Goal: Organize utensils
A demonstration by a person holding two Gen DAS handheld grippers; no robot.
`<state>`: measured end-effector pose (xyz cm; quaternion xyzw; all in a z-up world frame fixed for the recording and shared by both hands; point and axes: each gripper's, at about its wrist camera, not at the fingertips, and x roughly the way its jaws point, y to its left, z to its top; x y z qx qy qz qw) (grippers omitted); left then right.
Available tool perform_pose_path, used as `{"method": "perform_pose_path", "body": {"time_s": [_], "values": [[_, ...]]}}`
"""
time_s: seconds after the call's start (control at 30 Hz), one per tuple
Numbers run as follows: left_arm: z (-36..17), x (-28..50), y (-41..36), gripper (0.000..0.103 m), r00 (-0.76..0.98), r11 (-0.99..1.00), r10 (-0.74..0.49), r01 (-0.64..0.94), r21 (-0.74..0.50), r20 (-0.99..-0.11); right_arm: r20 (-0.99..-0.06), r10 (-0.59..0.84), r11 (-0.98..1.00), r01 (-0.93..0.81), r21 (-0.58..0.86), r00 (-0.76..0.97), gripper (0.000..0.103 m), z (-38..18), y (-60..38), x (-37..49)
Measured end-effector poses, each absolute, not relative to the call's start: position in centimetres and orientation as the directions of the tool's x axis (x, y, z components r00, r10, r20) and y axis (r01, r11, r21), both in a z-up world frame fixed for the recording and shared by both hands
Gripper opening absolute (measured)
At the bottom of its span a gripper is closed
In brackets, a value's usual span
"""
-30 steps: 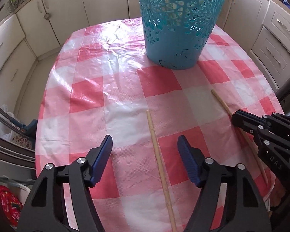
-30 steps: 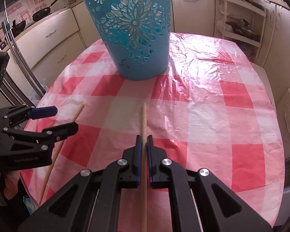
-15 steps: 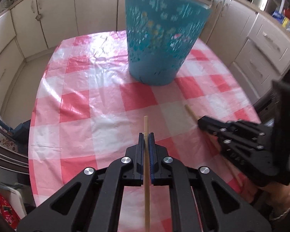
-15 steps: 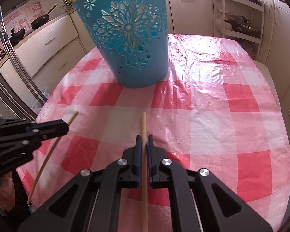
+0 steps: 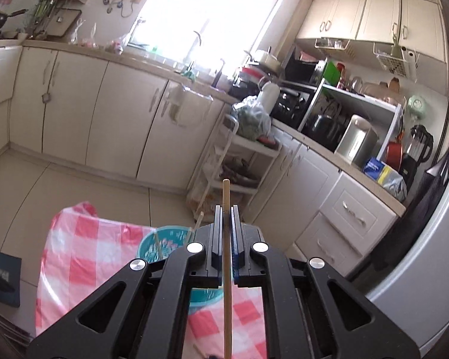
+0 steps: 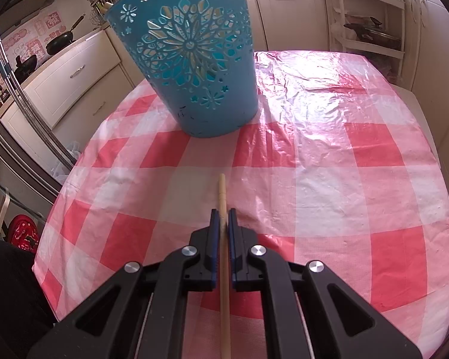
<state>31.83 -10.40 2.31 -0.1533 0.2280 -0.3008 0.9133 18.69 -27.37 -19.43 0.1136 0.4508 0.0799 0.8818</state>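
Left gripper [image 5: 226, 209]: my jaws are clamped on a chopstick [image 5: 227, 269], which I hold raised, its tip pointing out over the kitchen.
Right gripper [image 6: 221, 213]: my jaws are pinched on a second chopstick [image 6: 223, 254], held low over the tablecloth [image 6: 344, 194].
Blue basket [image 6: 191, 59]: stands upright on the cloth ahead of my right tool; in the left view it lies below, with two sticks [image 5: 158, 243] leaning inside.
Risk, left: my view faces away from the rim, so a release could miss and drop the stick on the floor.
Risk, right: a low approach could knock the light basket over.
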Motion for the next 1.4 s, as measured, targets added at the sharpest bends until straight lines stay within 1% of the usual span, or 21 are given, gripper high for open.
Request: {"method": "perform_pose_path", "body": {"time_s": [0.07, 0.17, 0.37, 0.5, 0.7, 0.83, 0.87, 0.93, 1.0, 1.07, 1.13, 1.2, 1.23, 1.3, 1.4], "values": [[3.4, 33.3, -11.3, 0.005, 0.757, 0.789, -0.589, 0.462, -0.406, -0.283, -0.775, 0.251, 0.959, -0.037, 0.282, 0.58, 0.007, -19.5, -27.5, 18.7], [3.9, 35.3, -12.5, 0.005, 0.828, 0.834, -0.507, 0.4, -0.381, -0.241, -0.771, 0.265, 0.953, -0.036, 0.301, 0.579, 0.007, -19.5, -27.8, 18.8], [1.8, 38.7, -14.3, 0.005, 0.896, 0.894, -0.376, 0.284, -0.348, -0.237, -0.765, 0.291, 0.942, -0.034, 0.333, 0.575, 0.007, -19.6, -28.2, 19.0], [0.1, 39.6, -14.6, 0.005, 0.903, 0.912, -0.348, 0.263, -0.316, -0.254, -0.762, 0.301, 0.938, -0.033, 0.345, 0.574, 0.007, -19.6, -28.3, 19.0], [-2.5, 39.6, -14.7, 0.005, 0.891, 0.925, -0.34, 0.26, -0.276, -0.302, -0.762, 0.301, 0.938, -0.033, 0.346, 0.574, 0.007, -19.6, -28.3, 19.1], [-3.8, 39.1, -14.8, 0.006, 0.862, 0.935, -0.343, 0.274, -0.225, -0.372, -0.764, 0.298, 0.941, -0.04, 0.337, 0.573, 0.008, -19.6, -28.2, 19.0], [-4.0, 38.8, -14.7, 0.008, 0.855, 0.937, -0.341, 0.277, -0.211, -0.392, -0.763, 0.299, 0.942, -0.047, 0.334, 0.573, 0.01, -19.5, -28.1, 19.0], [-4.2, 38.0, -13.8, 0.019, 0.845, 0.943, -0.329, 0.272, -0.189, -0.421, -0.762, 0.303, 0.944, -0.07, 0.323, 0.572, 0.019, -19.4, -27.6, 19.0], [-4.0, 36.6, -12.2, 0.043, 0.847, 0.948, -0.313, 0.255, -0.188, -0.429, -0.766, 0.293, 0.95, -0.086, 0.299, 0.573, 0.023, -19.3, -27.1, 19.0], [-3.9, 34.8, -10.3, 0.054, 0.854, 0.952, -0.299, 0.239, -0.189, -0.425, -0.769, 0.283, 0.954, -0.089, 0.285, 0.573, 0.023, -19.3, -26.9, 18.9], [-3.7, 32.9, -8.1, 0.06, 0.857, 0.954, -0.291, 0.227, -0.195, -0.425, -0.768, 0.286, 0.952, -0.083, 0.293, 0.573, 0.023, -19.3, -27.0, 18.9], [-4.1, 31.2, -5.9, 0.069, 0.861, 0.956, -0.278, 0.205, -0.21, -0.425, -0.767, 0.287, 0.952, -0.081, 0.295, 0.574, 0.023, -19.3, -27.1, 18.9], [-4.4, 30.5, -4.9, 0.071, 0.863, 0.957, -0.269, 0.189, -0.22, -0.428, -0.769, 0.278, 0.955, -0.081, 0.285, 0.576, 0.021, -19.4, -27.0, 18.9], [-5.3, 29.8, -3.2, 0.073, 0.86, 0.957, -0.256, 0.161, -0.241, -0.442, -0.776, 0.249, 0.966, -0.091, 0.242, 0.579, 0.02, -19.3, -26.4, 18.8], [-7.4, 30.1, -0.9, 0.073, 0.833, 0.948, -0.243, 0.095, -0.304, -0.497, -0.79, 0.171, 0.985, -0.113, 0.129, 0.589, 0.016, -19.3, -25.0, 18.6]]}}
